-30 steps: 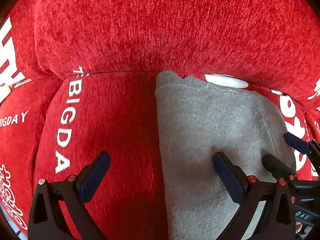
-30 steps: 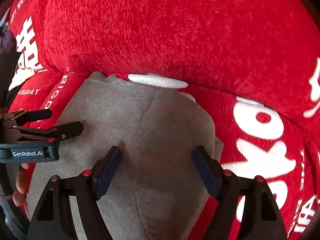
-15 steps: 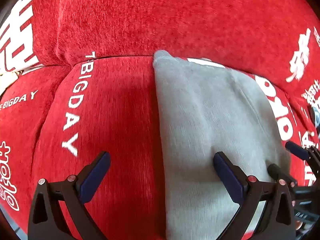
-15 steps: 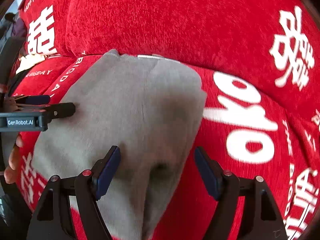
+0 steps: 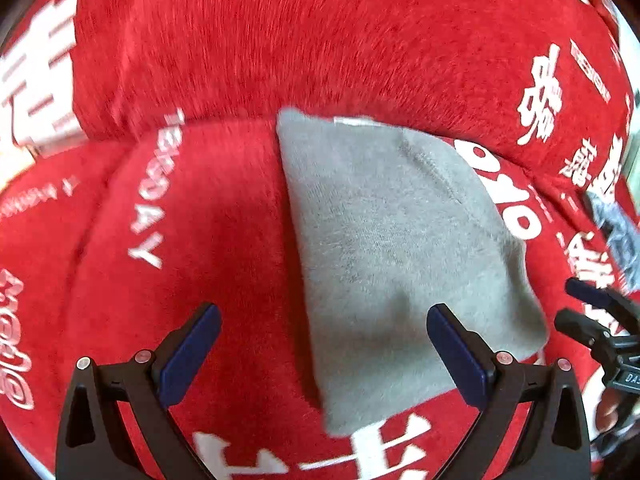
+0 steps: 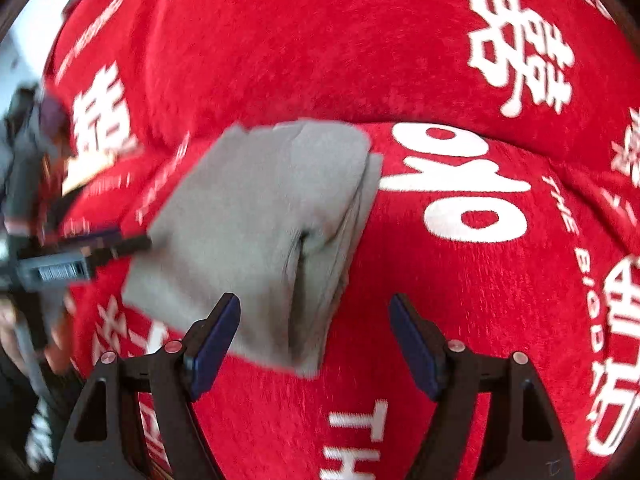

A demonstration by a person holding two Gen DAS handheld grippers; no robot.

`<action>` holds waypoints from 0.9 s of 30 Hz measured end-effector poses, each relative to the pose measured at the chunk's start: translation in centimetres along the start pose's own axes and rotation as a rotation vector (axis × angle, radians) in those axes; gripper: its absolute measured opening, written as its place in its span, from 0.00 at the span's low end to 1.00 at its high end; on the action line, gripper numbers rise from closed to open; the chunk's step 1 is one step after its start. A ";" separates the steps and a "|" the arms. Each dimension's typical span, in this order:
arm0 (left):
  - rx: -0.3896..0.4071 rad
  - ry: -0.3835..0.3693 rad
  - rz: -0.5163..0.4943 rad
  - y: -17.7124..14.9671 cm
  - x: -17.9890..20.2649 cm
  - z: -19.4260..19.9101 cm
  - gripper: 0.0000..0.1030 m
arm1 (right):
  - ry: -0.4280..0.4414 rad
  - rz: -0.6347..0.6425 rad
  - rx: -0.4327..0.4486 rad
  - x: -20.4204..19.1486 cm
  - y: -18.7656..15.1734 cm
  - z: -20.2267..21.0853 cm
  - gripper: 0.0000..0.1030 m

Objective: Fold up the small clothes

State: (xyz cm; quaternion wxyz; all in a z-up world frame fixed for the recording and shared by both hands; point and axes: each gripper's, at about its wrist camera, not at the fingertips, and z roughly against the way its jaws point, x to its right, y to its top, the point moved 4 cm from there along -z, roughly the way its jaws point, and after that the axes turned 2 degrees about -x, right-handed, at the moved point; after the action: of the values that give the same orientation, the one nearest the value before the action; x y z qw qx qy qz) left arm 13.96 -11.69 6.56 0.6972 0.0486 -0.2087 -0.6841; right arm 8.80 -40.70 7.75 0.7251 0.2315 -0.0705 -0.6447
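Left wrist view shows the folded grey fleece garment [image 5: 392, 248] lying flat on the red plush sofa cover with white lettering [image 5: 192, 240], its far edge against the seam where the seat meets the backrest. Its left edge runs straight from that seam toward the camera, and its near corner ends just above a large white character printed on the cover. From the right wrist view the same garment [image 6: 256, 216] lies left of centre, and its right side shows stacked layers with a dark slit between them.

Over it, the left gripper [image 5: 324, 352] has its jaws spread wide, with nothing gripped: one blue pad sits in front of the bare red cover, the other in front of the garment's near right part. The right gripper [image 6: 314, 340] likewise has its jaws wide apart and empty, its left pad overlapping the garment's near edge and its right pad over red cover. Whether either pad touches the cloth cannot be told.

At the right edge of the left wrist view, the right gripper's black fingers show beside the garment's right corner. A crumpled grey-blue cloth [image 5: 616, 232] lies farther right on the cover, blurred.
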 end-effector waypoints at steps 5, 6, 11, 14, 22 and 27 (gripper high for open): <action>-0.105 -0.120 0.166 1.8 -1.0 -3.5 1.00 | 0.083 -0.158 -0.038 1.4 2.1 -3.7 0.77; -0.115 -0.136 0.177 2.1 -1.0 -3.9 1.00 | 0.095 -0.175 -0.048 1.5 2.2 -4.3 0.77; -0.174 -0.150 0.157 3.1 0.4 -6.4 1.00 | 0.130 -0.219 -0.101 2.1 3.1 -8.0 0.78; -0.158 -0.138 0.135 3.6 0.9 -7.1 1.00 | 0.177 -0.258 -0.090 2.6 4.0 -9.1 0.79; -0.143 -0.126 0.097 4.5 2.2 -7.9 1.00 | 0.183 -0.177 -0.072 0.7 5.4 -10.9 0.82; -0.106 -0.122 0.085 4.5 2.2 -7.4 0.83 | 0.181 -0.127 -0.052 -0.4 5.6 -10.8 0.56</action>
State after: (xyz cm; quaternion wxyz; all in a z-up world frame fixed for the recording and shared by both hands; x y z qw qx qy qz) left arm 20.74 -15.21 1.92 0.7133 -0.0391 -0.2161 -0.6655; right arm 18.09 -37.30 0.66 0.6919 0.2739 0.0267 -0.6675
